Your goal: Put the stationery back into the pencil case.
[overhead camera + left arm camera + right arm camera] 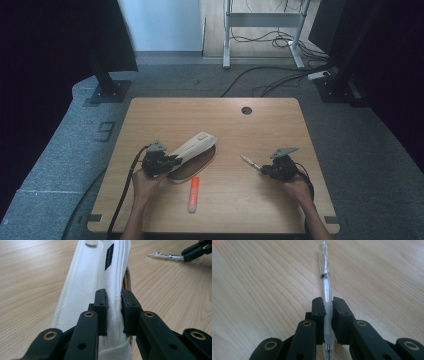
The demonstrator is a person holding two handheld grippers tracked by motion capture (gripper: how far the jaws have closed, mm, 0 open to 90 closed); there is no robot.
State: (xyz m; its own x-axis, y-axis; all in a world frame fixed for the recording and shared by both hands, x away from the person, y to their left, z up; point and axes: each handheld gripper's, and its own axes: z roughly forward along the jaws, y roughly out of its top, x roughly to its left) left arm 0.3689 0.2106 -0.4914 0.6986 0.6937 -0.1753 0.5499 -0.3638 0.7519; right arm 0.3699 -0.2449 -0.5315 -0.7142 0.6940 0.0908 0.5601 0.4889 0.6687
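Two grippers work over the wooden desk (150,210), each clamped on something. In the high view the left gripper (172,161) sits toward the desk's left edge, its fingers closed on the near end of a white canvas pencil case (192,146), whose flap is raised off the tan lower part lying on the desk. From there the grip itself is too small to judge. The left gripper view settles it: both black pads (102,307) pinch a stitched seam of the white fabric (85,285), with a sliver of the tan inside showing just right of the seam. A small black label on the case is too blurred to read, and the case's far end is cut off at the top of that view.

Toward the right edge, the right gripper (261,169) holds a clear plastic pen (248,161) pointing toward the desk's middle. The right gripper view shows the fingers narrowed onto the frosted barrel (327,315), the transparent end lying forward over the wood grain; the pen's rear end runs out of the picture at the bottom. Whether the pen rests on the desk or is lifted slightly is hard to tell.

An orange highlighter (193,194) lies near the front edge, between the two hands, apart from both grippers.
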